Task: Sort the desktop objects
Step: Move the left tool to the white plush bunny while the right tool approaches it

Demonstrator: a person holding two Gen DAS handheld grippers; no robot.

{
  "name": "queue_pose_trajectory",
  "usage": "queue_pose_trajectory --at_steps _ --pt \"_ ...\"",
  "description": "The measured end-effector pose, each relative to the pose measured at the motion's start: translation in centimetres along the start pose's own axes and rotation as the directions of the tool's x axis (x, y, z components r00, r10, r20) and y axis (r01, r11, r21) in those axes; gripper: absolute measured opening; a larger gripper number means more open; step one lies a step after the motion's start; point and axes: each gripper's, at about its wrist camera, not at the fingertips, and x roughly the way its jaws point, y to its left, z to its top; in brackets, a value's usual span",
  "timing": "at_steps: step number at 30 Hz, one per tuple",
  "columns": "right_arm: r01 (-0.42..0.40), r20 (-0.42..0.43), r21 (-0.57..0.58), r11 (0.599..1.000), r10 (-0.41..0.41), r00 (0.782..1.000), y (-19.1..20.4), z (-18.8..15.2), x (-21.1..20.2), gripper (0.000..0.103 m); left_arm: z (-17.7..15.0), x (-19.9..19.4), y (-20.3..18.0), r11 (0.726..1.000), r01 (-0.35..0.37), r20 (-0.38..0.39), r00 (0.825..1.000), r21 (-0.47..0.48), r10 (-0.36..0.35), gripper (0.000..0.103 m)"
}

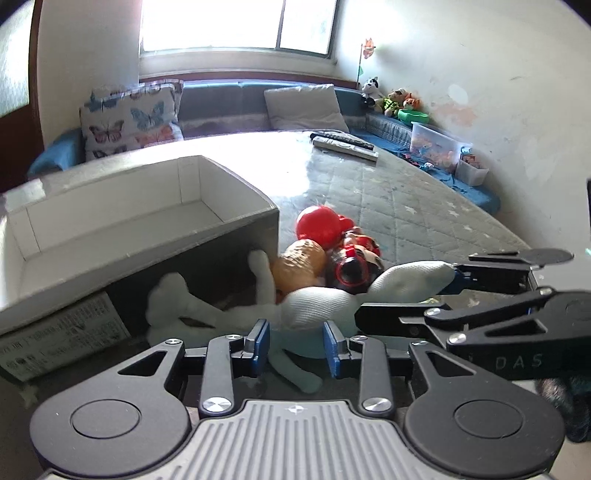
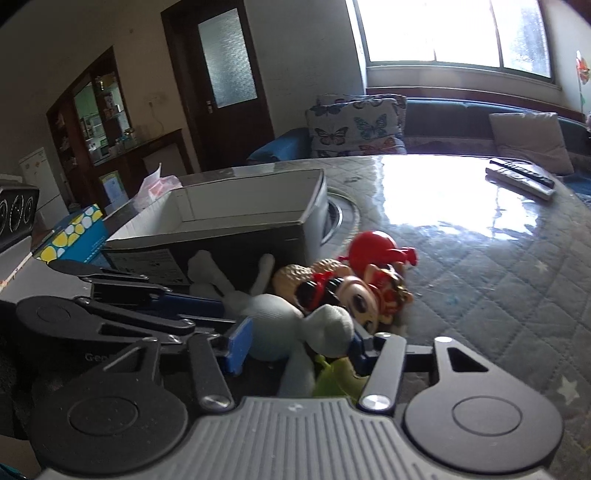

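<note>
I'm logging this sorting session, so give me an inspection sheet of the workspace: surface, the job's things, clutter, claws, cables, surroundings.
Surface: quilted grey table cover with stars under a glossy sheet.
Job's things: open white-lined cardboard box, nothing seen in it; beside it a heap of toys: pale long-limbed plush doll, red round plastic toy, tan knobbly toy, cartoon-faced figure.
Clutter: remote controls at the far edge; blue tissue box with yellow dots.
Claws: left claw shut on the plush doll; right claw around the doll's limb, contact unclear.
Cables: nothing seen.
Surroundings: bench with butterfly cushion, window, dark wooden door.
</note>
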Motion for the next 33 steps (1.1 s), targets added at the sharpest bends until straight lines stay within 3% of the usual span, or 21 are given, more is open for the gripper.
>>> queue_pose_trajectory --at_steps 4,14,17,25,29,33 --pt "-0.024 -0.018 0.001 1.0 0.024 1.0 0.0 0.2 0.9 0.049 -0.2 -0.1 0.8 1.0 0.01 0.015 1.0 0.022 -0.01 0.034" --pt "-0.048 -0.067 0.001 0.999 0.048 0.997 0.3 -0.1 2.0 0.037 -0.7 0.1 2.9 0.999 0.019 0.009 1.0 -0.048 -0.019 0.034" --pt "-0.048 -0.069 -0.01 0.999 0.047 0.997 0.5 0.0 2.1 0.037 -0.7 0.0 3.4 0.997 0.055 0.016 0.998 -0.061 -0.055 0.034" --pt "-0.06 -0.099 -0.083 0.995 0.052 0.994 2.1 0.3 3.3 0.047 -0.7 -1.1 5.5 0.982 0.095 0.034 0.995 -0.164 -0.091 0.035" --pt "-0.118 -0.115 -0.14 0.983 0.103 0.988 3.7 0.1 2.6 0.048 -1.0 -1.5 6.4 0.971 0.106 0.025 0.994 -0.216 -0.103 0.035" --pt "-0.103 -0.096 -0.164 0.981 0.088 0.991 4.4 0.2 2.4 0.057 -1.2 -1.9 7.5 0.952 0.129 0.033 0.992 -0.276 -0.125 0.036"
